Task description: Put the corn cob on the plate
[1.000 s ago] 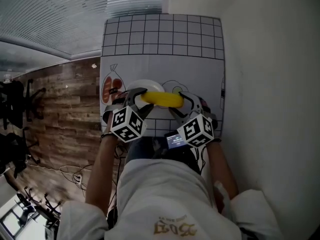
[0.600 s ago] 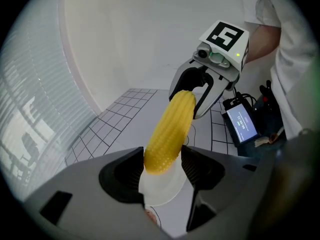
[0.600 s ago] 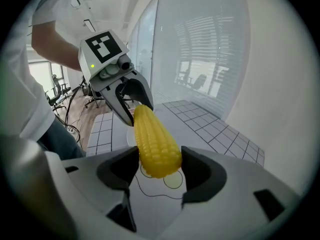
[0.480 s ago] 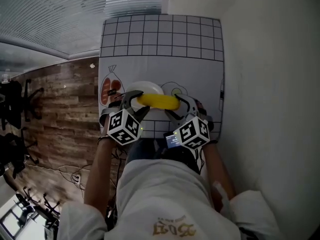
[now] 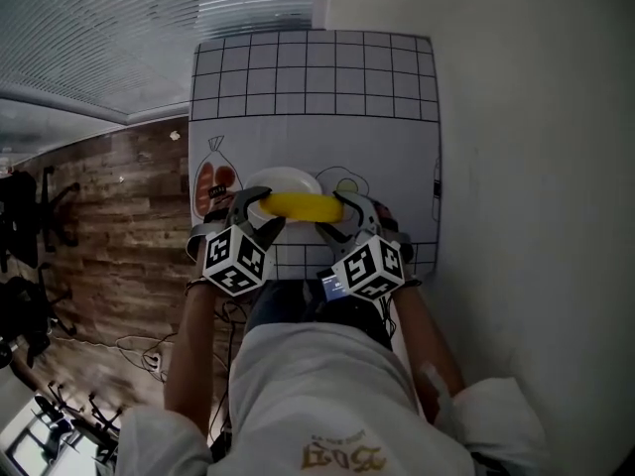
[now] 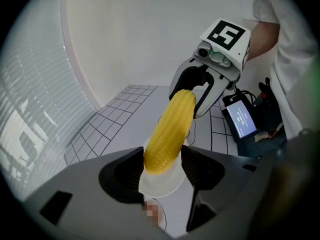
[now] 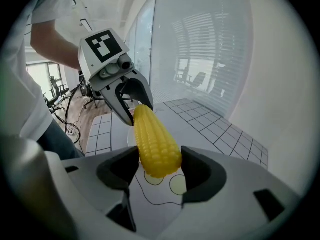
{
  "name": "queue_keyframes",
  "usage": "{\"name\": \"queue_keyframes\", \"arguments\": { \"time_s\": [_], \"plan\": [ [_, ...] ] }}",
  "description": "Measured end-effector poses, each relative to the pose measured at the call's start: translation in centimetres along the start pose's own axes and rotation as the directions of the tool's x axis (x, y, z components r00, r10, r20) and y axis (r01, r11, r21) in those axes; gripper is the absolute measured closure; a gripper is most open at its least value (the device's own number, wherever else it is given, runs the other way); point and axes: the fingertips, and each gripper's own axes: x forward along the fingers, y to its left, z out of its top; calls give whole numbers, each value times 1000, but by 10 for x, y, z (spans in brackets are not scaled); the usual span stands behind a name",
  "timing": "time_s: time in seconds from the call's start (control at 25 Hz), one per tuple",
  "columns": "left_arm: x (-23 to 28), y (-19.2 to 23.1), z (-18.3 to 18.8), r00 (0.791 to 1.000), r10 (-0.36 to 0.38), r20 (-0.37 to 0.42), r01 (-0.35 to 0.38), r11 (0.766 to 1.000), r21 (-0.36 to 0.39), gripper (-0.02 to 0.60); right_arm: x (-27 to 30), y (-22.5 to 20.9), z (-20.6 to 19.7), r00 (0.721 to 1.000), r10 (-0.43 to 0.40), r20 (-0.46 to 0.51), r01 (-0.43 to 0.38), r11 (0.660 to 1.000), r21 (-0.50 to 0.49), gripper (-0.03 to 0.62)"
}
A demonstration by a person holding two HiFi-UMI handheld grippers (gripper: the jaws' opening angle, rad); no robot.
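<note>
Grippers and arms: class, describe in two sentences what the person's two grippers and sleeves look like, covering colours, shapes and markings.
The left gripper and right gripper match: grey bodies, dark curved jaws, and on each a white cube printed with black square markers. The person wears a white short-sleeved shirt that leaves the forearms bare.

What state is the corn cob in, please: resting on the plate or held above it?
Held above it: the left gripper and right gripper each clamp one end of the corn cob; the plate shows below.
</note>
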Motion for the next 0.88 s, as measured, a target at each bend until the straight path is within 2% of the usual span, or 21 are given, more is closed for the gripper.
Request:
{"name": "queue_keyframes", "arguments": {
  "time_s": [0.88],
  "plan": [
    [28, 6, -42, 998, -36, -43, 35, 999, -42, 341, 50, 9, -16, 994, 85, -70, -83, 996, 24, 322]
  ]
}}
